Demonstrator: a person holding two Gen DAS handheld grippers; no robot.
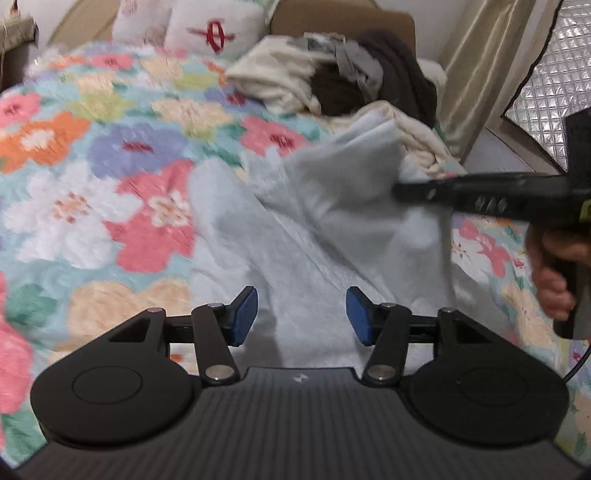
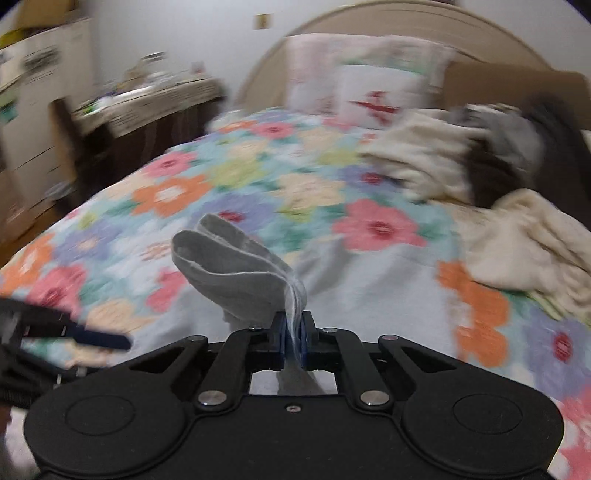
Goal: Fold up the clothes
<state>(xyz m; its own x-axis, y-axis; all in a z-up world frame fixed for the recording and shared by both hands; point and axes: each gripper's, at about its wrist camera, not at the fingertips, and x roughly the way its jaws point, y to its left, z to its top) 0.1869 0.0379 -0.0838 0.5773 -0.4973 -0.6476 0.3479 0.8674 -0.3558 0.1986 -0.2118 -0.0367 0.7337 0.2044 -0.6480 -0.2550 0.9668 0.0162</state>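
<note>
A pale grey-white garment (image 1: 314,236) lies crumpled on the flowered bedspread (image 1: 110,155). My left gripper (image 1: 301,314) is open and empty, with its blue pads apart just above the garment's near part. My right gripper (image 2: 293,334) is shut on a doubled edge of the grey garment (image 2: 236,273) and lifts it off the bed. In the left wrist view the right gripper (image 1: 402,190) comes in from the right and holds up the garment's far corner. The left gripper's finger (image 2: 99,339) shows at the left of the right wrist view.
A heap of cream, grey and dark brown clothes (image 1: 354,81) lies at the far right of the bed (image 2: 480,177). Pillows (image 1: 214,29) stand against the headboard (image 2: 406,29). A cluttered side table (image 2: 147,99) stands to the left of the bed.
</note>
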